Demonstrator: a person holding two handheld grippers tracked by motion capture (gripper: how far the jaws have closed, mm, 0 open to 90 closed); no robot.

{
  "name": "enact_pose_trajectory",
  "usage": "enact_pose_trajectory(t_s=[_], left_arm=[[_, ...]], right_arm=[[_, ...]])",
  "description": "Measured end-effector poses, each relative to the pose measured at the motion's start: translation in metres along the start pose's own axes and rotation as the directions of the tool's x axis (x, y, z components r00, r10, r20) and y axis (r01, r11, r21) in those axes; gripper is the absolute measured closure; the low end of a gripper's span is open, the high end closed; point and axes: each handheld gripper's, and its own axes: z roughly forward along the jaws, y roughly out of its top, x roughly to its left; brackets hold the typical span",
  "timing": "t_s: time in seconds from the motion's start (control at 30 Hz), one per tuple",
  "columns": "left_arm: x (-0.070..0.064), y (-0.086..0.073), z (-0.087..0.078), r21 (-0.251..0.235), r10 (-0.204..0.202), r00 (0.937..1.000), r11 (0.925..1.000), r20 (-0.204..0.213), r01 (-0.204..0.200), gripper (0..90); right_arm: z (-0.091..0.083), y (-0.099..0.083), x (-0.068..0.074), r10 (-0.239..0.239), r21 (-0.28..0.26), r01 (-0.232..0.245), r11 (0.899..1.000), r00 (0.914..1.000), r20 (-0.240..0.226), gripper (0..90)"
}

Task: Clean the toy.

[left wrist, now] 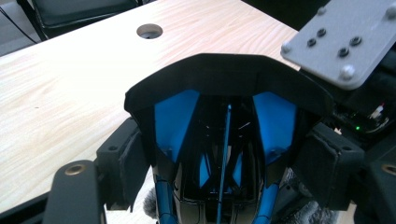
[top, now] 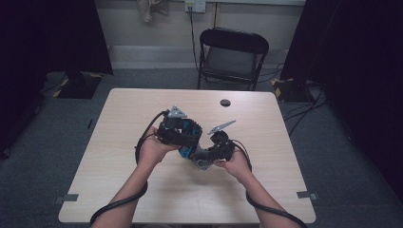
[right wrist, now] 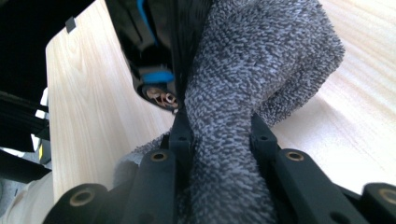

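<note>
Two hand-held grippers meet over the middle of the counter, and you hold one in each hand. Taking the round hole in the counter as the mark: your left hand-held gripper sits nearer you than the hole and to its left. Its jaws are clamped on the sides of a black and blue shoe, one pad on each flank, with the shoe's dark rim arching between them in the left gripper view. The shoe hangs off the wood, nearer you than the hole.

Right of that, almost straight toward you from the hole, a grey fuzzy cloth touches the shoe. Your right hand-held gripper is closed on the cloth, which bunches between its jaws. In the high view that right hand-held gripper sits just beside the left one, its grey plate pointing toward the hole.
</note>
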Motion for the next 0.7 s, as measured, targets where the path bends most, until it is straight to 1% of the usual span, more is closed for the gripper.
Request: enact_pose_trajectory(t_s=[0.17, 0.27, 0.3, 0.37, 0.43, 0.53, 0.63, 0.7], left_arm=[[0.001, 0.001, -0.002, -0.007, 0.004, 1.0000, 1.0000, -0.002, -0.004, 25.4], [0.002, 0.000, -0.005, -0.010, 0.002, 1.0000, 0.9999, -0.004, -0.002, 25.4], [0.003, 0.000, -0.005, -0.013, -0.006, 1.0000, 0.9999, -0.005, 0.006, 25.4], [0.004, 0.000, -0.007, -0.011, 0.000, 0.9999, 0.9999, -0.012, 0.000, 25.4], [0.006, -0.001, -0.008, -0.011, -0.003, 0.9999, 0.9999, -0.016, 0.002, 25.4], [0.009, -0.004, -0.012, -0.003, 0.002, 0.9996, 1.0000, -0.027, -0.002, 25.4], [0.013, -0.008, -0.014, 0.002, -0.008, 0.9993, 1.0000, -0.038, 0.008, 25.4], [0.017, -0.011, -0.016, 0.005, -0.012, 0.9990, 0.9999, -0.043, 0.012, 25.4]], right_arm=[[0.003, -0.003, 0.000, -0.002, 0.029, 0.002, 1.000, 1.0000, 0.004, 70.5], [0.003, -0.005, -0.001, 0.000, 0.033, 0.000, 0.999, 1.0000, 0.008, 70.4], [0.002, -0.006, -0.002, -0.004, 0.031, 0.003, 1.000, 0.9999, 0.010, 70.4], [0.000, -0.008, -0.003, 0.000, 0.035, 0.000, 0.999, 0.9999, 0.016, 70.4], [-0.004, -0.009, -0.004, -0.004, 0.038, 0.003, 0.999, 0.9995, 0.032, 70.4], [-0.013, -0.011, -0.007, -0.005, 0.028, 0.004, 1.000, 0.9986, 0.053, 70.3], [-0.027, -0.013, -0.015, 0.013, 0.009, -0.015, 1.000, 0.9941, 0.108, 70.0], [-0.033, -0.015, -0.019, 0.022, 0.001, -0.022, 1.000, 0.9918, 0.126, 70.0]])
